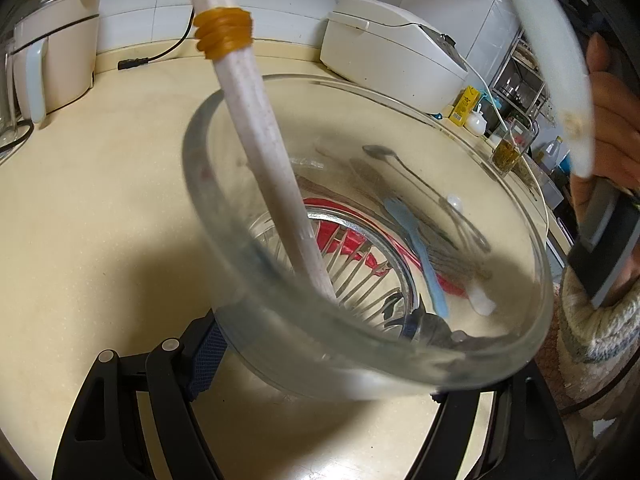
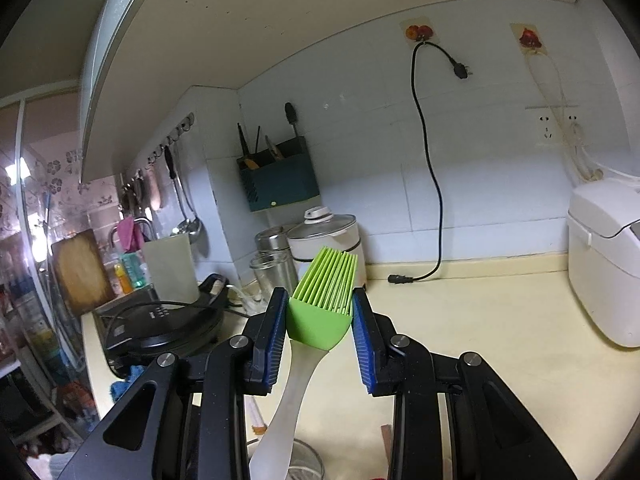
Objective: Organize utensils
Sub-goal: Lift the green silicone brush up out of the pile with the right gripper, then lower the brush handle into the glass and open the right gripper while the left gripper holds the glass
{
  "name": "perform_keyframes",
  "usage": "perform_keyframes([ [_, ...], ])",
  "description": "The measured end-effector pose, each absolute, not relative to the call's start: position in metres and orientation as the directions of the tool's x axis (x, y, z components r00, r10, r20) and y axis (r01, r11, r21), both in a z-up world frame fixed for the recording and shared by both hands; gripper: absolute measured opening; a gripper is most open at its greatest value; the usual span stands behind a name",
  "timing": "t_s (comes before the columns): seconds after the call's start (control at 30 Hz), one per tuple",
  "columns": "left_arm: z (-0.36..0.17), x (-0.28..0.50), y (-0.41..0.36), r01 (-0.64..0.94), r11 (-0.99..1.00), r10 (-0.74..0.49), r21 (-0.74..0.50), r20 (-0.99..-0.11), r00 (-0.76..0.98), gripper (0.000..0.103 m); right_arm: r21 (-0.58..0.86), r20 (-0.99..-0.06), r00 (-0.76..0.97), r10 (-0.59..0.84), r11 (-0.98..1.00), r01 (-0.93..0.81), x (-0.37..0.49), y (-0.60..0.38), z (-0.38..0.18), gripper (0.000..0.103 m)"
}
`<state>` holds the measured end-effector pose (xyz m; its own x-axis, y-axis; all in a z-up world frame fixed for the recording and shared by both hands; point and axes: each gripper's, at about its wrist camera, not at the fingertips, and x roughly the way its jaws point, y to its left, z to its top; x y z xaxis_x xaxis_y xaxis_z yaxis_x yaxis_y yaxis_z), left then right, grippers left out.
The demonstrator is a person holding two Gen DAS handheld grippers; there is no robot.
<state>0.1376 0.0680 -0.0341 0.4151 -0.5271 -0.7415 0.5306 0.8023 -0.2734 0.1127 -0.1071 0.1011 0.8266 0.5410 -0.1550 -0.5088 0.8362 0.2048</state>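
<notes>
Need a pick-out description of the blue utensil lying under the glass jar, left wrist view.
Start at the white rice cooker at the back of the cream countertop, then come forward to the glass jar held in the left gripper. Seen through the glass, utensils lie on the counter; the blue utensil is the only pale-blue plastic piece, beside grey metal cutlery and a red item.

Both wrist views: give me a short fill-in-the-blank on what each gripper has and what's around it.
1. The right gripper is clamped on a silicone brush whose bristles are ____ in colour.
2. The left gripper holds a clear ____ jar by its sides.
3. Yellow ____ bands wrap the white handle standing in that jar.
4. On the wall, a black power cord hangs with its plug ____.

Missing words: green; glass; rubber; unplugged
</notes>
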Motion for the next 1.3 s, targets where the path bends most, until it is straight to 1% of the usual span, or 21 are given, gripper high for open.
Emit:
perform_keyframes([
  [0.1,-0.034,0.138,0.068,0.531,0.802,-0.527,-0.273,-0.742,0.415,0.081,0.151,-0.139,0.852,0.505,0.861,-0.486,0.110,-0.101,0.094,0.032],
  [0.27,-0.034,0.136,0.067,0.531,0.803,-0.525,-0.270,-0.743,0.416,0.081,0.097,-0.164,0.845,0.509,0.861,-0.500,0.110,-0.083,0.080,0.032],
  [0.5,-0.034,0.138,0.068,0.529,0.801,-0.532,-0.281,-0.739,0.413,0.081,0.028,-0.225,0.770,0.597,0.794,-0.607,0.106,-0.065,0.068,0.032],
  [0.77,-0.034,0.138,0.069,0.528,0.800,-0.535,-0.285,-0.738,0.412,0.081,0.036,-0.270,0.711,0.649,0.745,-0.666,0.108,-0.076,0.066,0.032],
  [1.0,-0.034,0.138,0.069,0.529,0.800,-0.534,-0.283,-0.738,0.412,0.081,0.026,-0.335,0.660,0.673,0.707,-0.707,0.108,-0.060,0.054,0.032],
  [1.1,-0.034,0.138,0.069,0.528,0.800,-0.534,-0.284,-0.738,0.412,0.081,0.061,-0.359,0.614,0.703,0.674,-0.736,0.107,-0.054,0.050,0.032],
  [1.17,-0.034,0.138,0.069,0.528,0.800,-0.534,-0.284,-0.738,0.412,0.081,0.114,-0.352,0.586,0.730,0.655,-0.747,0.109,-0.055,0.052,0.032],
  [1.3,-0.034,0.138,0.069,0.529,0.800,-0.534,-0.283,-0.738,0.413,0.081,0.218,-0.321,0.542,0.776,0.618,-0.755,0.112,-0.062,0.056,0.037],
])
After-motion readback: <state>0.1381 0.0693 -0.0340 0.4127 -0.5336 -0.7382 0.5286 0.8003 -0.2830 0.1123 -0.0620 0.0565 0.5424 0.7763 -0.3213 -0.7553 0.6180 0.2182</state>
